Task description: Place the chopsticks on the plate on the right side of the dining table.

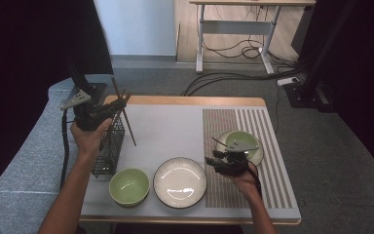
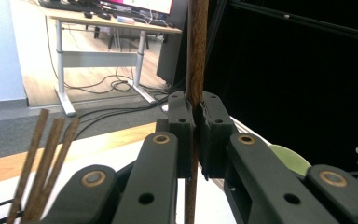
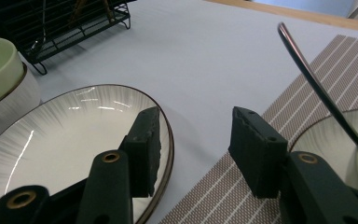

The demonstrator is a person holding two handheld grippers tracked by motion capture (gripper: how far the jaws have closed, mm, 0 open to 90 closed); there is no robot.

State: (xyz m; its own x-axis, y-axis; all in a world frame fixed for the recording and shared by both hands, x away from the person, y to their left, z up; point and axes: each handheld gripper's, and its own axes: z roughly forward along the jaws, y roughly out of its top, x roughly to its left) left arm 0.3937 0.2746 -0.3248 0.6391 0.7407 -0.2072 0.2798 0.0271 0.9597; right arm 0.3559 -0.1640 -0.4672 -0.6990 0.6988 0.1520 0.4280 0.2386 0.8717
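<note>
At the left of the high view the left gripper (image 1: 108, 109) is raised above a black wire rack (image 1: 109, 146), the person's left hand (image 1: 88, 134) wrapped around it. Its jaws are pinched tight on a dark wooden chopstick (image 1: 123, 113), which slants down and to the right from the gripper toward the grey table (image 1: 170, 129). In the left gripper view the chopstick (image 2: 196, 60) runs straight up the middle of the frame, clamped between the two black pads with no gap showing. At the lower left of that view three more sticks (image 2: 44, 158) lean together, their lower ends cut off by the frame edge.

At the lower right of the high view the right gripper (image 1: 213, 161) hovers low between a white plate (image 1: 179, 183) and a striped placemat (image 1: 263, 146). Its jaws stand wide apart with nothing between them; the right gripper view shows bare table between the pads. In that view the plate (image 3: 56, 135) lies at the lower left, under the left jaw.

A green bowl (image 1: 129, 186) sits at the bottom centre-left of the high view, just left of the plate. A second green bowl (image 1: 242, 140) rests on a pale saucer (image 1: 259, 153) on the placemat, with a thin dark utensil handle (image 3: 317, 88) arching up from it in the right gripper view.
</note>
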